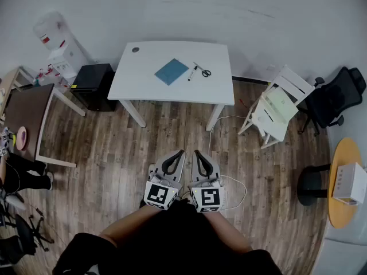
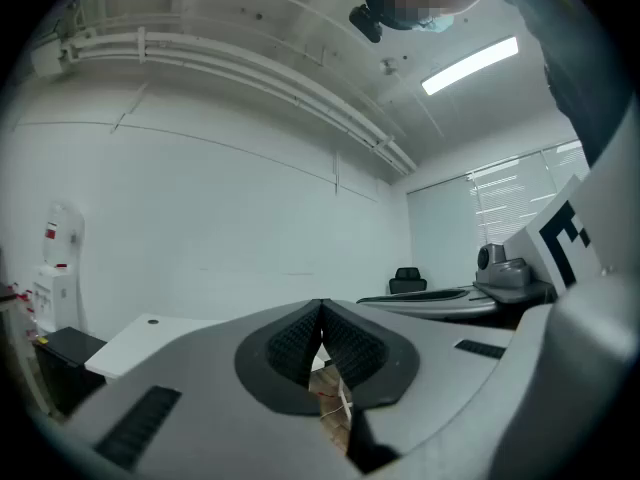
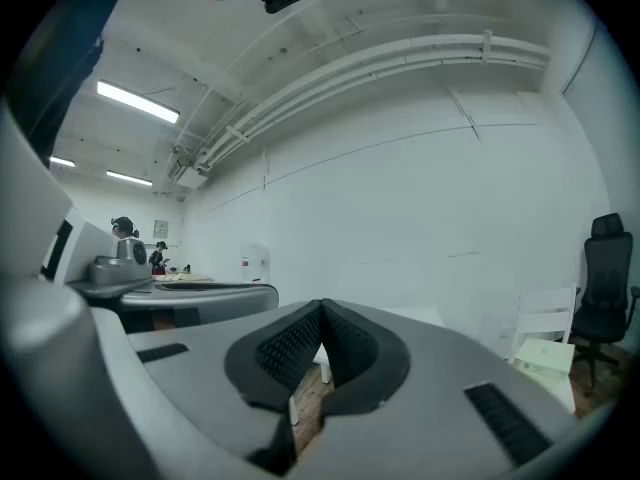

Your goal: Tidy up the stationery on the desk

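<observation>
Both sets of fingers clenched, nothing between them. Left gripper (image 1: 181,152) and right gripper (image 1: 196,153) are level and side by side over the wood floor (image 1: 109,153), well short of the desk (image 1: 137,82). Stationery sits on the desk: blue notebook (image 1: 171,71) about mid-desk, lying askew, pen (image 1: 192,73) just right of it, scissors (image 1: 203,70) just beside the pen, toward the right edge. Cable hole (image 1: 135,49) is at the far-left corner.

The left tool (image 2: 320,308) fills the lower frame, jaws closed tip to tip (nothing between them). The white surface (image 2: 125,343) sits lower left, a black chair (image 2: 406,280) right of centre.
</observation>
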A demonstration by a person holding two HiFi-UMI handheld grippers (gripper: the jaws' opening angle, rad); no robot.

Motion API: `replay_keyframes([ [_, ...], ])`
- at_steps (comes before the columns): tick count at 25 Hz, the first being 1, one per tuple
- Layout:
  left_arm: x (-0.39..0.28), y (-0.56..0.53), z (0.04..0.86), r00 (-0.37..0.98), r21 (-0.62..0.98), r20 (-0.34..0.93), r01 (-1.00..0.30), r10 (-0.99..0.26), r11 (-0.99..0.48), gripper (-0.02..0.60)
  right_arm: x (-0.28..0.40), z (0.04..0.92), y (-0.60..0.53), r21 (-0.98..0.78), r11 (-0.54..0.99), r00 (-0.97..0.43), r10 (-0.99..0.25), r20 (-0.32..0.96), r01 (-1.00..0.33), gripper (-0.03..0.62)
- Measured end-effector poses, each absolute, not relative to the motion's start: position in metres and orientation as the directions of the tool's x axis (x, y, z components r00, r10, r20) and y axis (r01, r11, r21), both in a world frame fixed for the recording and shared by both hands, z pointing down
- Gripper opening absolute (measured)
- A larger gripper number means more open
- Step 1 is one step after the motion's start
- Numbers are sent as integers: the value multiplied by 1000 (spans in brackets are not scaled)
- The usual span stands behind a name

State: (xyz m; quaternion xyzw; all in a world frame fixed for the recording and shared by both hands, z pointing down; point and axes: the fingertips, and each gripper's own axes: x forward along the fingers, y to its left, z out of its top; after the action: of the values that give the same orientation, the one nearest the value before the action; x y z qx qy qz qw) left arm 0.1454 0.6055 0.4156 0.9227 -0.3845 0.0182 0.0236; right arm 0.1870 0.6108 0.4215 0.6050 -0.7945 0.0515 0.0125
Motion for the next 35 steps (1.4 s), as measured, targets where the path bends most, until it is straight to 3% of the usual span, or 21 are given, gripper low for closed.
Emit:
replay_keyframes([
  [8,149,607,419,707,84,40,-706,-706,-703,14,184,419,618,-90,323,-328,-944,49,-942,31],
  [17,135,578,426,705,97,52,-709,-708,-699,14,178,434,587,-162,308,-326,-940,98,-938,32],
  [35,34,411,450,695,149,78,-717,-715,-681,14,93,448,423,-66,323,-330,-918,218,-944,32],
])
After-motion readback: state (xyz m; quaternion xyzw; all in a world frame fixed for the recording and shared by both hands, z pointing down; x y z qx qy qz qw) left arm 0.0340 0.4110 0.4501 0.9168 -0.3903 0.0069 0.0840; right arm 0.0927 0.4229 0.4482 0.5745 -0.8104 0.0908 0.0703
